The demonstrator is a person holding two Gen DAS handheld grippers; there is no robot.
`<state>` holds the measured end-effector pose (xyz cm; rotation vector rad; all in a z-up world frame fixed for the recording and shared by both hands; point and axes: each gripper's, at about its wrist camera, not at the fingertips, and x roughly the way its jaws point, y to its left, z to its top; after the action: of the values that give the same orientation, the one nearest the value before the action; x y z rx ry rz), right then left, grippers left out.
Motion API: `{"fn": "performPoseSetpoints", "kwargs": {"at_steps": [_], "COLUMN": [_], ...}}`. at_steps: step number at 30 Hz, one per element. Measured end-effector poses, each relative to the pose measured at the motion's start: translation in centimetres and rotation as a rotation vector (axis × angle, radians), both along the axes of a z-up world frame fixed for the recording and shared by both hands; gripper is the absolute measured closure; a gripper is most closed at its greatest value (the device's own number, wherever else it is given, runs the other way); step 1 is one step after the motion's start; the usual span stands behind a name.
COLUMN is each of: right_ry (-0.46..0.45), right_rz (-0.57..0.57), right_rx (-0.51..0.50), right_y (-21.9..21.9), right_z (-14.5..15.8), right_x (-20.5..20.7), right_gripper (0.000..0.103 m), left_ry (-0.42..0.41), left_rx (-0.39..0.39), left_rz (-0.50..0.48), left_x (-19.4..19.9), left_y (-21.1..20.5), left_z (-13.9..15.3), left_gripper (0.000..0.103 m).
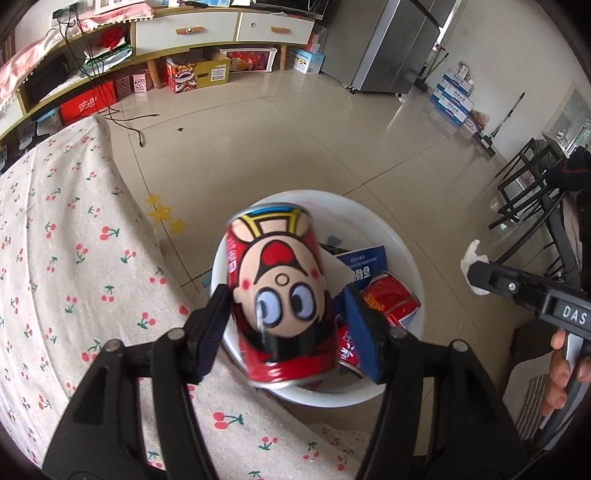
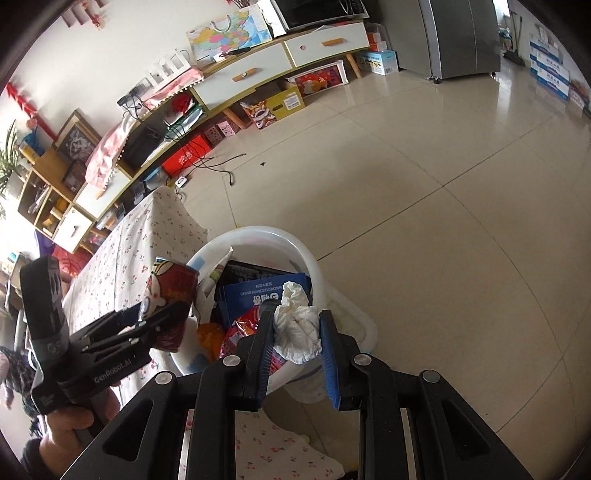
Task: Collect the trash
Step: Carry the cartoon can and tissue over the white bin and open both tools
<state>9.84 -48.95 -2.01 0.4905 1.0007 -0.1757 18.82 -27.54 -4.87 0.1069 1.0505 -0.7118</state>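
Observation:
My left gripper (image 1: 286, 321) holds a red drink can (image 1: 280, 295) with a cartoon face, above the white trash bin (image 1: 402, 240) beside the table edge. The can looks blurred and the right pad stands slightly off it. The can (image 2: 171, 295) and left gripper (image 2: 155, 319) also show in the right wrist view. My right gripper (image 2: 295, 332) is shut on a crumpled white tissue (image 2: 297, 328) over the bin (image 2: 306, 258). The bin holds a blue packet (image 2: 255, 291), red wrappers (image 2: 240, 332) and other trash. In the left wrist view the right gripper (image 1: 476, 273) shows with the tissue (image 1: 471, 258).
A table with a cherry-print cloth (image 1: 55, 258) lies left of the bin. Tiled floor (image 1: 295, 129) spreads beyond. A TV cabinet (image 1: 184, 33) with boxes beneath it, a grey fridge (image 1: 391, 44) and black chairs (image 1: 528, 192) stand further off.

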Motion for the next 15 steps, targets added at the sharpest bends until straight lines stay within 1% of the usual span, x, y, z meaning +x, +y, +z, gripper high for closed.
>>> {"fn": "performPoseSetpoints", "kwargs": {"at_steps": [2, 5, 10, 12, 13, 15], "right_ry": [0.002, 0.009, 0.020, 0.022, 0.022, 0.024], "right_rz": [0.004, 0.011, 0.011, 0.010, 0.011, 0.015], "right_rx": [-0.005, -0.003, -0.001, 0.001, 0.001, -0.001], "right_y": [0.2, 0.7, 1.2, 1.3, 1.3, 1.4], "right_z": [0.0, -0.2, -0.3, -0.3, -0.3, -0.2], "right_x": [0.3, 0.9, 1.7, 2.0, 2.1, 2.3], "right_gripper": [0.078, 0.078, 0.077, 0.077, 0.077, 0.076], "left_ry": [0.003, 0.006, 0.027, 0.017, 0.022, 0.042], "left_rx": [-0.010, -0.016, -0.064, -0.051, -0.047, -0.042], "left_rz": [-0.004, -0.008, -0.028, -0.040, -0.057, -0.093], "left_x": [0.0, 0.0, 0.3, 0.3, 0.3, 0.1], "left_y": [0.3, 0.6, 0.8, 0.5, 0.3, 0.0], "left_z": [0.2, 0.4, 0.8, 0.8, 0.7, 0.5], "left_gripper": [0.029, 0.029, 0.029, 0.038, 0.044, 0.047]}}
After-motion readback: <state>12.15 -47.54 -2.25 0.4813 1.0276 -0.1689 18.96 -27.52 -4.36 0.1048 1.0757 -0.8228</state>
